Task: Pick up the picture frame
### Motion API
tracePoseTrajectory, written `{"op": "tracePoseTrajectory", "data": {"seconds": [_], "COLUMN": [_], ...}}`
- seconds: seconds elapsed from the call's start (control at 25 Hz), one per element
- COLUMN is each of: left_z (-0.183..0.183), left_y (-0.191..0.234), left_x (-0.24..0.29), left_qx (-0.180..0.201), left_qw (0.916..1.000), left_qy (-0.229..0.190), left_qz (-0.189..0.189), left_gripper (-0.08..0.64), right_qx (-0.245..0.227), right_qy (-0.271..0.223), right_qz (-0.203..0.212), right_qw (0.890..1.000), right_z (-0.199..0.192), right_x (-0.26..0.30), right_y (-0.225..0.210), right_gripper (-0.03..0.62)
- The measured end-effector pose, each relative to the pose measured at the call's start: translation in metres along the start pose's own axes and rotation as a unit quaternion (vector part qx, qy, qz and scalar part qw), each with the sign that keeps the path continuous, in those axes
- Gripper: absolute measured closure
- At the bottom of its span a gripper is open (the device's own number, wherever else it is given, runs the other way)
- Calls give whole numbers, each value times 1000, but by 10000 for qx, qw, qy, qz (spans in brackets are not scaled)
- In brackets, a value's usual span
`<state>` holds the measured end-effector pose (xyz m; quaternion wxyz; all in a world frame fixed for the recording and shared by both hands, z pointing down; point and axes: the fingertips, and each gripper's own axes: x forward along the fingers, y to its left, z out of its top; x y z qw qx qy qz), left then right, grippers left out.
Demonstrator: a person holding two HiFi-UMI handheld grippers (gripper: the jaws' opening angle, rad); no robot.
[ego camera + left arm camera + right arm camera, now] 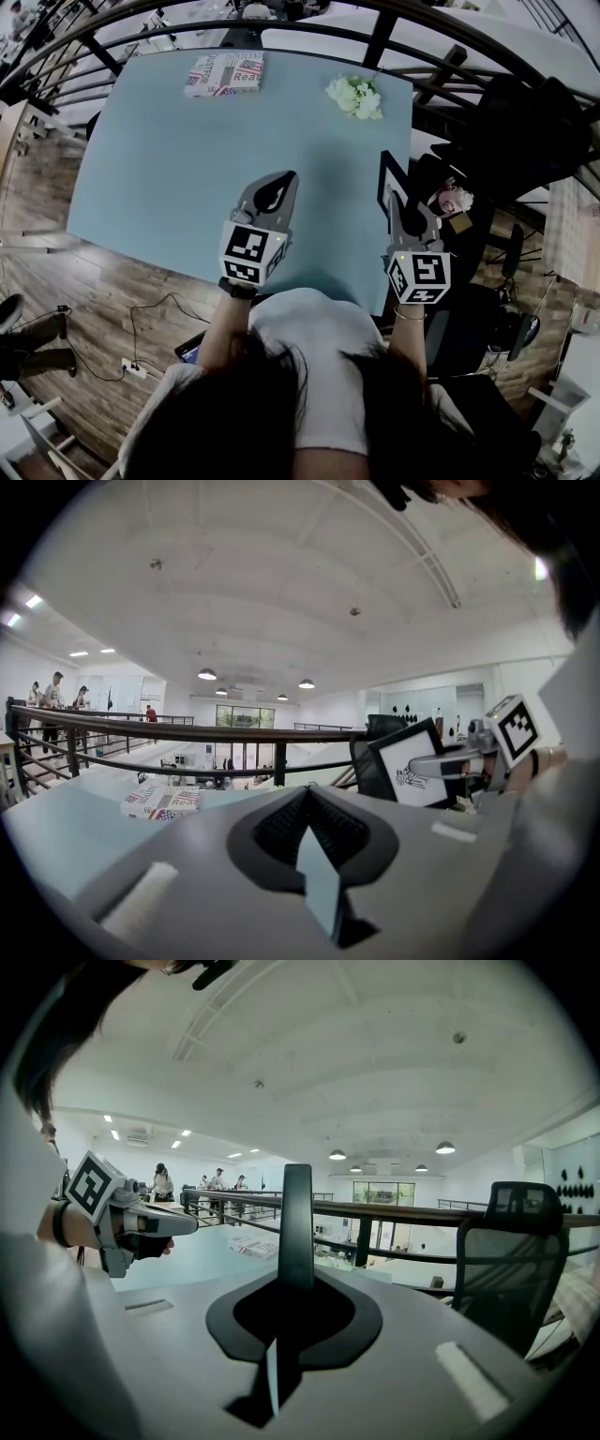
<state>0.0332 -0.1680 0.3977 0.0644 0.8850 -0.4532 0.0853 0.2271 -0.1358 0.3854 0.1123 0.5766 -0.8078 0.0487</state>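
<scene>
The picture frame [385, 178] is black with a white print. It stands upright over the right edge of the pale blue table [169, 178]. My right gripper [397, 208] is shut on its lower edge. The right gripper view shows the frame [297, 1227] edge-on, rising from between the jaws of the right gripper [295, 1279]. In the left gripper view the frame's face [412, 761] shows at the right. My left gripper [281, 178] hovers over the table's near middle, jaws together with nothing between them; its tips [307, 794] meet in its own view.
A box printed with flags [225, 73] lies at the table's far edge, and a bunch of white flowers [355, 96] at the far right corner. A black railing [422, 47] runs behind the table. A black office chair [525, 122] stands to the right. Cables lie on the wooden floor [141, 328].
</scene>
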Motion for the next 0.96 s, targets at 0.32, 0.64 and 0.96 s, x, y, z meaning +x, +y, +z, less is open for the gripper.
{"op": "tracePoseTrajectory", "data": {"seconds": [0.32,0.64,0.96], "left_z": [-2,-4,-4], "left_y": [2,1,1], "left_x": [3,1,1], "left_qx": [-44,-71,-50], "left_qw": [10000,10000,10000], "left_qy": [2,20,31], "left_qz": [18,32,22], "left_gripper": [503,503,503], "right_qx": [15,23,21], "right_qy": [23,16,26], "right_qz": [-31,-66,-56], "right_qw": [10000,10000,10000], "right_z": [-3,-3,-4], "right_x": [0,-4,-3], "right_y": [1,1,1], "right_gripper": [578,578,578]}}
